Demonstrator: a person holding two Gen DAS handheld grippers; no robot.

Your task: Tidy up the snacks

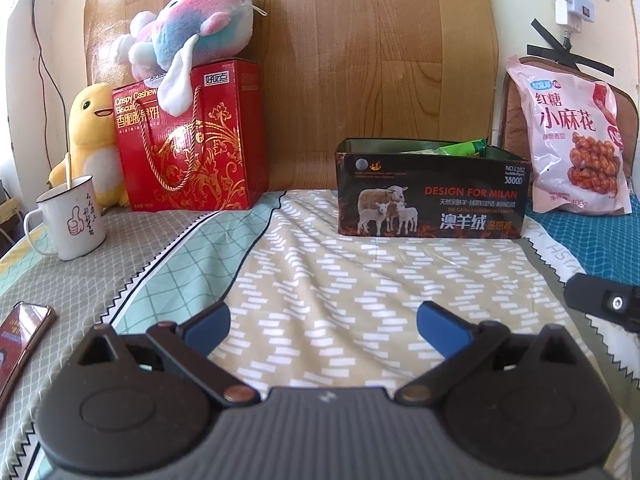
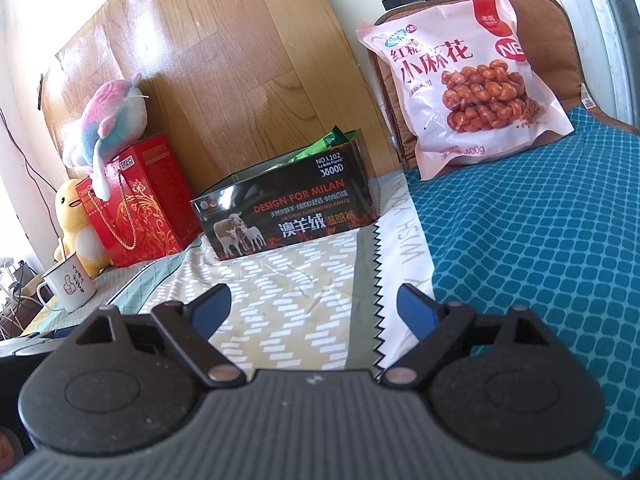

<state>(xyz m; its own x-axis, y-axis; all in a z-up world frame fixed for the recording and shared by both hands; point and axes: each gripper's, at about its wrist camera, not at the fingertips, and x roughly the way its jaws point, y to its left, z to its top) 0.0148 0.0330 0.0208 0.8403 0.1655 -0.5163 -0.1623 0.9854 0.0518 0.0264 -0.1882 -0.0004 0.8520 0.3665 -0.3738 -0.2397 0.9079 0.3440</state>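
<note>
- Hovering over the bed (image 1: 320,280), I have the left gripper (image 1: 323,322) and right gripper (image 2: 314,310) both spread wide, holding nothing.
- Far right, the pink snack bag (image 2: 464,80) leans upright, near the open black box (image 1: 430,192).

Seen at the left: a white mug (image 1: 71,220) with a stick inside, beside a yellow plush duck (image 1: 94,136). Placed higher, a pastel plush toy (image 1: 192,28). Lay at the lower left edge: a phone (image 1: 20,336).
</note>
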